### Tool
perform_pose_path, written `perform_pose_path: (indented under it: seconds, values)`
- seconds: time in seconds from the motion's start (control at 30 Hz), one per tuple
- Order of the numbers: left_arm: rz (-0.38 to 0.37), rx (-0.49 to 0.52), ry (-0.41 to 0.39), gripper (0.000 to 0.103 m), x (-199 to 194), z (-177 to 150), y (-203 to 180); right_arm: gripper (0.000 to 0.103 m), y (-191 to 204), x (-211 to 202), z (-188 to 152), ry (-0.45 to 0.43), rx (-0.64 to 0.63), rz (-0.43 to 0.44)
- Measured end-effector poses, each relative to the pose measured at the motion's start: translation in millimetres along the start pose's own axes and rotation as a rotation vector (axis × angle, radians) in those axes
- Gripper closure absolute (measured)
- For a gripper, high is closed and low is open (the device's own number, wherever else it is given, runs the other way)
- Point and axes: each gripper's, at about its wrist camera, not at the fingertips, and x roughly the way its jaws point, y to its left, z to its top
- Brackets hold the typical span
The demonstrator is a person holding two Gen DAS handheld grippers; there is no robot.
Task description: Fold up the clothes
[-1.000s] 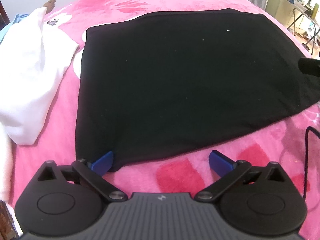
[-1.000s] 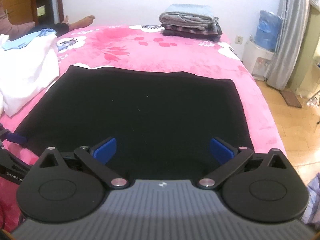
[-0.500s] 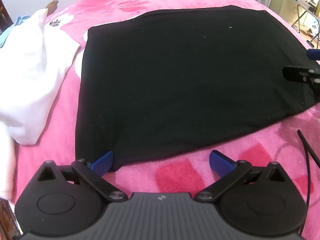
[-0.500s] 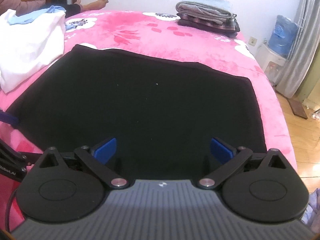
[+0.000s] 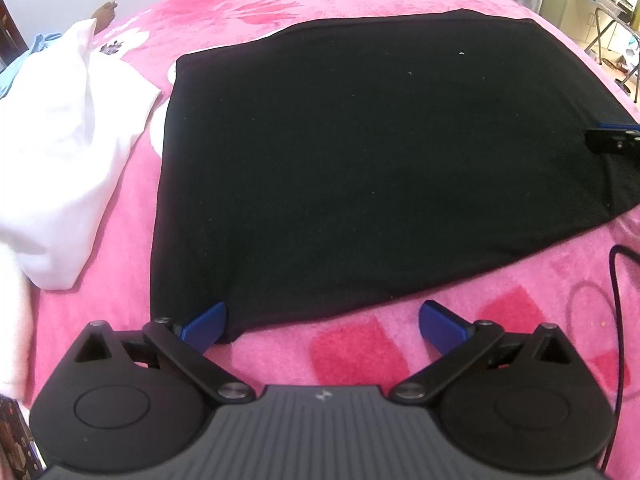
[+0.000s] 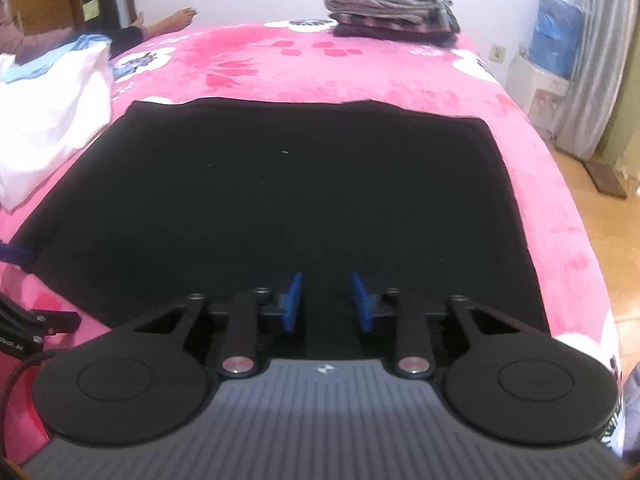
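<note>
Since a second ago the right tool [image 6: 326, 302] has dropped closer over the near edge of the black garment [image 6: 288, 208], and its jaws have just been closing from wide to a narrow gap; dark cloth lies between the blue pads, though whether they pinch it yet cannot be told. By contrast the left tool [image 5: 322, 322] has kept its place, jaws wide, one blue fingertip [image 5: 204, 322] at the garment's near left corner, the other over bare blanket. That suggests the right side is taking its hold first, with the left corner not yet gripped, ahead of lifting the near edge for a fold. Spread flat, the garment covers the middle of the bed's pink flowered blanket [image 6: 304, 60]. White clothing [image 5: 60, 152] lies heaped beside it to the left, a folded stack [image 6: 390, 10] sits by the far wall, and a person's foot [image 6: 176, 20] rests at the far left corner.
</note>
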Motion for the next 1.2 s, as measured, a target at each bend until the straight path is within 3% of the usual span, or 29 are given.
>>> perform_pose_path:
  seconds: [0.2,0.47,0.7,0.83,1.03,1.2]
  values:
    - [-0.003,0.003,-0.008,0.0,0.8,-1.8,1.4,0.085,-33.5,-6.4,-3.7,-0.017,0.065,-0.079]
    - [-0.012,-0.021,-0.023,0.0,-0.1,-2.0,8.3,0.084,-87.2,-24.6,-12.9,-0.038,0.262,-0.209]
    - [-0.016,-0.075,-0.046,0.0,-12.9,0.7,16.7,0.084,-80.2,-34.4,-10.9,-0.083,0.268,-0.183]
    - [-0.006,-0.071,-0.116,0.0,-30.6,1.1,20.7,0.084,-75.9,-37.6,-3.7,-0.111,0.261,-0.158]
    - [-0.043,-0.087,-0.186,0.0,-42.5,5.0,26.0,0.084,-71.6,-40.9,2.6,-0.128,0.258,-0.143]
    - [-0.111,-0.115,-0.16,0.0,-38.3,4.5,28.2,0.084,-66.1,-36.4,4.2,-0.123,0.247,-0.12]
